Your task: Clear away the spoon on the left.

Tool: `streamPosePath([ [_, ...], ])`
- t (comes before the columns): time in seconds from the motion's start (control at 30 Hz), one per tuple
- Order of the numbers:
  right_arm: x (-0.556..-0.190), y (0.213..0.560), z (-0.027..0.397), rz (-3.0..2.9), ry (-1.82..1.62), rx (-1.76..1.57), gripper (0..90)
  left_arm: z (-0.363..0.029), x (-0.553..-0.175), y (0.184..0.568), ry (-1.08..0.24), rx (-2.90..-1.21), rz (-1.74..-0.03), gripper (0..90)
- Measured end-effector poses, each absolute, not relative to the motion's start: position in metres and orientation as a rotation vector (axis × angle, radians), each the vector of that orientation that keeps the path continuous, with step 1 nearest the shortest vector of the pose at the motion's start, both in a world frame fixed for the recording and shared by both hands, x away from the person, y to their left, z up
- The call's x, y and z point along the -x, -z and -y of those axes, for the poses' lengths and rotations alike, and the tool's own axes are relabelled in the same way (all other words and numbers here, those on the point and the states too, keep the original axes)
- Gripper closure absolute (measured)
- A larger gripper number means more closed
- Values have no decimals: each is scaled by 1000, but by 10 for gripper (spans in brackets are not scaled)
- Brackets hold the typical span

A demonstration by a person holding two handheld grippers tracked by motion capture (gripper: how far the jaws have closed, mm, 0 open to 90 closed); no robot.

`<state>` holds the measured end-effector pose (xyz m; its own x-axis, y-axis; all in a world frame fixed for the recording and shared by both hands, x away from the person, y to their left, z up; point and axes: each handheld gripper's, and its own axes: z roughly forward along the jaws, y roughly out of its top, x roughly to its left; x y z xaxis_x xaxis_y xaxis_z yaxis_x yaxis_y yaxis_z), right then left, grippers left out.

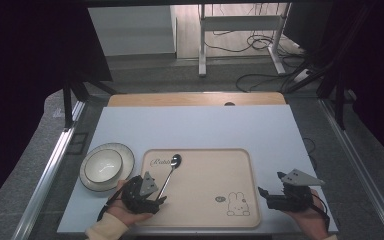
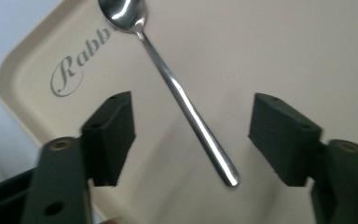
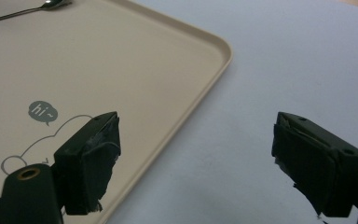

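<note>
A steel spoon (image 1: 169,173) lies on the beige tray (image 1: 215,170), bowl toward the tray's far left corner, handle pointing back at my left gripper (image 1: 156,201). In the left gripper view the spoon (image 2: 177,88) runs between the two black jaws, which stand wide apart without touching it; the left gripper (image 2: 191,140) is open. My right gripper (image 1: 264,192) hovers at the tray's right edge, open. In the right gripper view its jaws straddle the tray rim (image 3: 200,100), and the right gripper (image 3: 196,158) has nothing between them.
A white bowl (image 1: 103,164) sits on a plate (image 1: 91,183) left of the tray, close to my left hand. The tray carries a rabbit drawing (image 1: 237,205) near its front right. The pale table top (image 1: 195,127) stretches beyond the tray.
</note>
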<state>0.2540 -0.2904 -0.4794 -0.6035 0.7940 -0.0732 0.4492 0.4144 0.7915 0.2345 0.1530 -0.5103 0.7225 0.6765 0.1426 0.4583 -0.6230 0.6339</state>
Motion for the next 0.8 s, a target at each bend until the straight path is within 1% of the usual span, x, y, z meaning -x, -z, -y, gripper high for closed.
streamPosePath([
  [0.33,-254,480,291,-2231,-1051,-1057,158,-153,-234,507,-510,-2328,-864,244],
  [0.8,-255,480,291,-2238,-1033,-1056,158,-164,-229,492,-557,-2227,-917,238],
])
